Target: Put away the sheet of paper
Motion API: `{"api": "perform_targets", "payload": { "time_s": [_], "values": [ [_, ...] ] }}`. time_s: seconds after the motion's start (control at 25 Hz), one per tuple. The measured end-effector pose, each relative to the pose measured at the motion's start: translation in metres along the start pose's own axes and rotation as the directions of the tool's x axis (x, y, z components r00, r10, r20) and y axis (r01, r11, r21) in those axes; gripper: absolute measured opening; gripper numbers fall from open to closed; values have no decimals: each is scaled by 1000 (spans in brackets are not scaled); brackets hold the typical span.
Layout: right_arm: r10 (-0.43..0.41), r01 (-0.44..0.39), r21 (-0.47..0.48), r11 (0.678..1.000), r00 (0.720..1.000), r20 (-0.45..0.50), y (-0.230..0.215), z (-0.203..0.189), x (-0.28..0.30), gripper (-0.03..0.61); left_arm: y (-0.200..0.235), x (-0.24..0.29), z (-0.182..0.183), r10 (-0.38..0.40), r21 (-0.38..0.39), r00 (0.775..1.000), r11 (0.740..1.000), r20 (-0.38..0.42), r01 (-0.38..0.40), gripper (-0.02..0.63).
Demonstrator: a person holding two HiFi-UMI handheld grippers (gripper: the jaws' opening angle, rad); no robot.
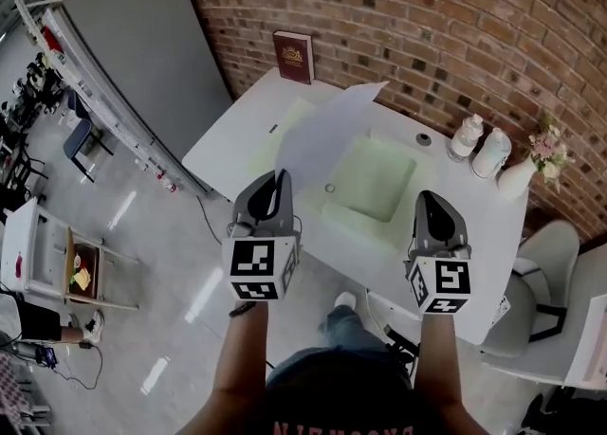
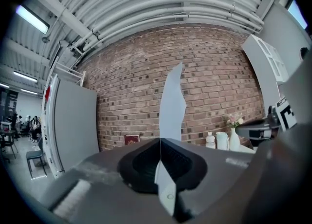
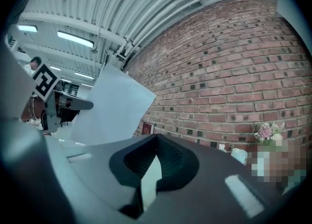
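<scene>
The white sheet of paper (image 1: 322, 130) is lifted off the white table (image 1: 237, 144) and stands up in the air. My left gripper (image 1: 278, 175) is shut on its near edge. In the left gripper view the sheet (image 2: 171, 103) rises edge-on from the closed jaws of the left gripper (image 2: 160, 140). My right gripper (image 1: 429, 198) hangs to the right, above the table's near edge, shut with nothing in it. The right gripper view shows its jaws (image 3: 156, 137) meeting, with the sheet (image 3: 114, 106) off to the left.
A pale green folder or mat (image 1: 372, 177) lies flat on the table under the sheet. A red book (image 1: 293, 56) leans on the brick wall. Two white bottles (image 1: 466, 136) and a flower vase (image 1: 531, 163) stand at the right end. A grey chair (image 1: 545, 281) stands to the right.
</scene>
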State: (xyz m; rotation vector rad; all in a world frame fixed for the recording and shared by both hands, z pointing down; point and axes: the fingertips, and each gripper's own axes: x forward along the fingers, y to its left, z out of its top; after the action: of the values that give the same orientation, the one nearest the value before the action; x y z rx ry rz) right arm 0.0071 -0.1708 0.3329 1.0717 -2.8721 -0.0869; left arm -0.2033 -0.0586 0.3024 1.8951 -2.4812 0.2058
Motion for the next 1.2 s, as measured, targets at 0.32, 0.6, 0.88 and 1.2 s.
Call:
{"api": "perform_targets", "payload": {
  "time_s": [0.32,0.6,0.88,1.2],
  "values": [
    [-54,55,25,998,997,-47,-39,-15,52,0,-3,80,-1,-76,3,996,997,-45,76,-5],
    [-97,102,50,994,992,-86,-64,-32,71,1,-18,116,-5,-149,12,986,989,-75,151,-5],
    [-130,138,72,988,985,-112,-74,-47,78,0,-25,120,-11,-236,-9,967,972,-92,236,-5],
    [-193,204,76,976,972,-133,-77,-55,84,0,-27,139,-35,-409,-131,905,910,-122,393,-5]
  ]
}}
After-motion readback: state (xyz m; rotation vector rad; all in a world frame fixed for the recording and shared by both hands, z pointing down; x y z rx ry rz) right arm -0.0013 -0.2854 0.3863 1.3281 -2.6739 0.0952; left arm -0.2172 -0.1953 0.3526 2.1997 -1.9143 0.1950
